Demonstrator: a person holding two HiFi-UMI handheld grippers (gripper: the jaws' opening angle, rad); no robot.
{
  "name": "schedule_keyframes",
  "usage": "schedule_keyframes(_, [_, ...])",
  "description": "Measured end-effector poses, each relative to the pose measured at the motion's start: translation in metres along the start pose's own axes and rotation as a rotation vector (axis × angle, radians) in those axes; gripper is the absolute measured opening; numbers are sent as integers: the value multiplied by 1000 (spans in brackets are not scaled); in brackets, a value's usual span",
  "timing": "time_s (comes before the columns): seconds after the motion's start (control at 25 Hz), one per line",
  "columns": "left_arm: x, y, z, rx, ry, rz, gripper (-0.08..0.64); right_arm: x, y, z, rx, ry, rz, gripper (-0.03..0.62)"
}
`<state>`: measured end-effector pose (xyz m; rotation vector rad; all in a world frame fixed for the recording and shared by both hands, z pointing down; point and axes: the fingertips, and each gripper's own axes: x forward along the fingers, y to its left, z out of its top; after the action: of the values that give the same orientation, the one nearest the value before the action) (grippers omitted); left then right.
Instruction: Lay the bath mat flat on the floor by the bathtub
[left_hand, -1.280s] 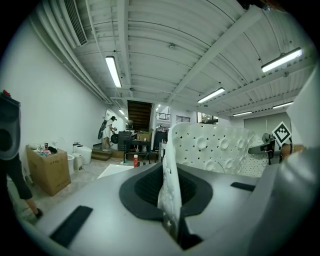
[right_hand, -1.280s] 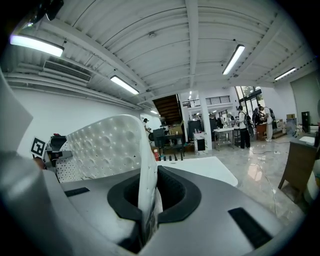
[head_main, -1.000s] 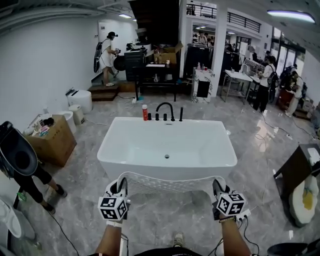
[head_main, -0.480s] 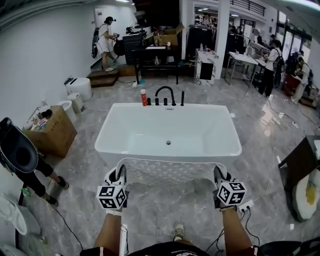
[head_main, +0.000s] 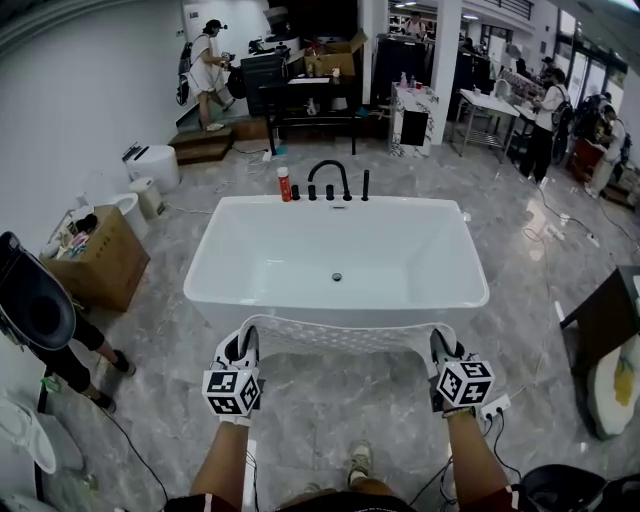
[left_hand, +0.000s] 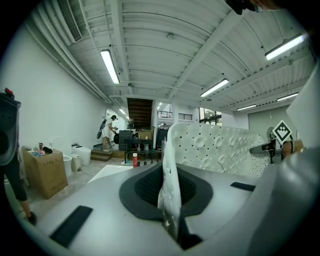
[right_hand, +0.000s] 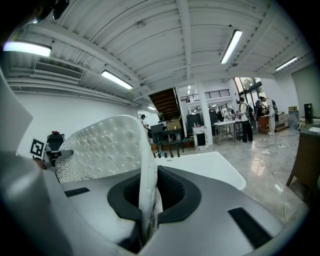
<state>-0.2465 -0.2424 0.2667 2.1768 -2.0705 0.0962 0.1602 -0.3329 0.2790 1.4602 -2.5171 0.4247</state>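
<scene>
Both sets of jaws are clamped on the bath mat (head_main: 345, 337), left gripper (head_main: 240, 348) on one top corner, right gripper (head_main: 440, 346) on the other. I've got it hanging spread out right in front of the bathtub (head_main: 250, 305), not laid on the floor (head_main: 330, 430) yet. So lowering and flattening it is all left, I reckon.
</scene>
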Motion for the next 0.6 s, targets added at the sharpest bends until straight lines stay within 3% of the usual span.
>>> schedule_keyframes(0.6, [5,27,-31,32,-29,-99,25,1,22,-30,12,-58,-79,32])
